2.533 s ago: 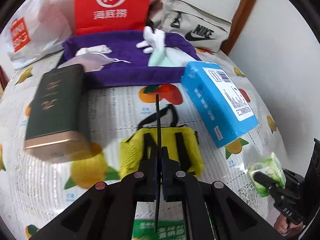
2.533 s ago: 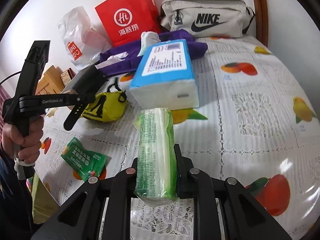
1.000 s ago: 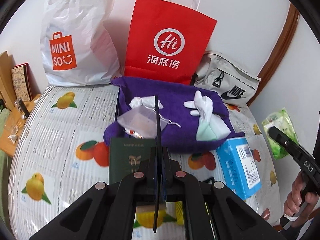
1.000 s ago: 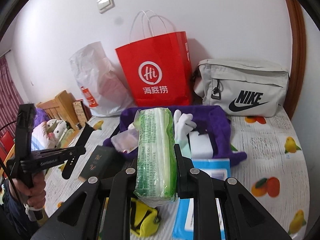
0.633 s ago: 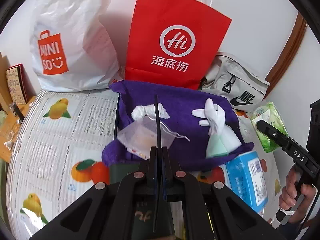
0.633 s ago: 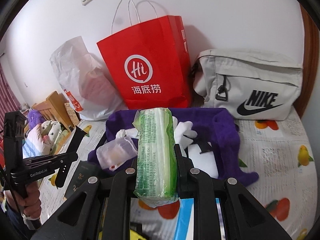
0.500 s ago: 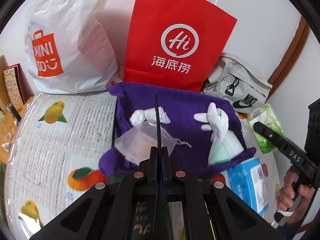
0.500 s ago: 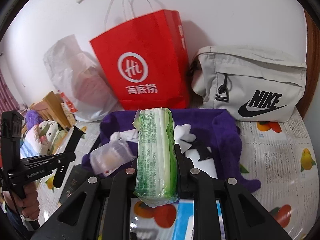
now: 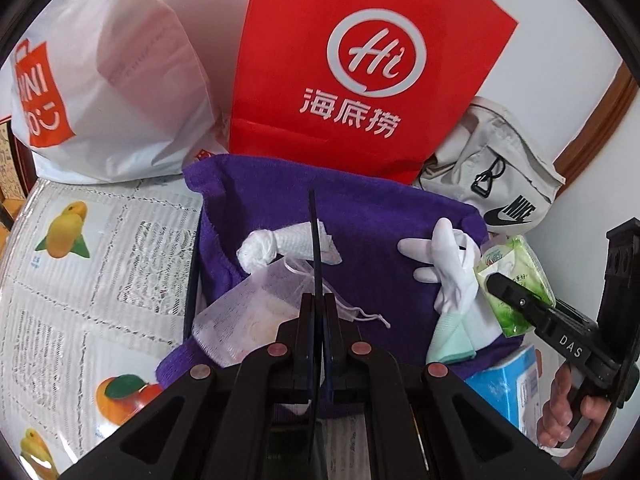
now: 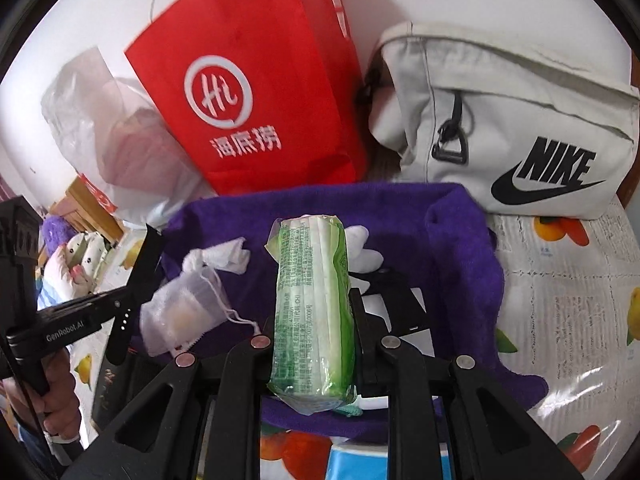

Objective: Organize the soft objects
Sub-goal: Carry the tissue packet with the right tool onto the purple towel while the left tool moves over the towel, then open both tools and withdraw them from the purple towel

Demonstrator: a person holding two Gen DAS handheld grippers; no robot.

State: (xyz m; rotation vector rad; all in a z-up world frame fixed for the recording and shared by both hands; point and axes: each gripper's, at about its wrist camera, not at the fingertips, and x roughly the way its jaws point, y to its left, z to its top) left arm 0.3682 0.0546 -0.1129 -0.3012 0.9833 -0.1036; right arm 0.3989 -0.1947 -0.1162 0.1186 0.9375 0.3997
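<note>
My right gripper (image 10: 312, 320) is clamped on a green tissue pack (image 10: 314, 312), its fingers pressing the pack's long sides so it stands lengthwise out ahead of me, easy to lay flat. I hold it above the purple cloth (image 10: 452, 248), which seems to be where the soft things are gathered: a white glove (image 9: 448, 264), a knotted white rag (image 9: 280, 246) and a mesh drawstring pouch (image 9: 248, 320) lie on it. My left gripper (image 9: 314, 264) is squeezed fully shut with nothing between its fingers, pointing down over the pouch, probably just kept out of the way. Judging by the bare purple patch between rag and glove, that is the natural spot for the pack.
</note>
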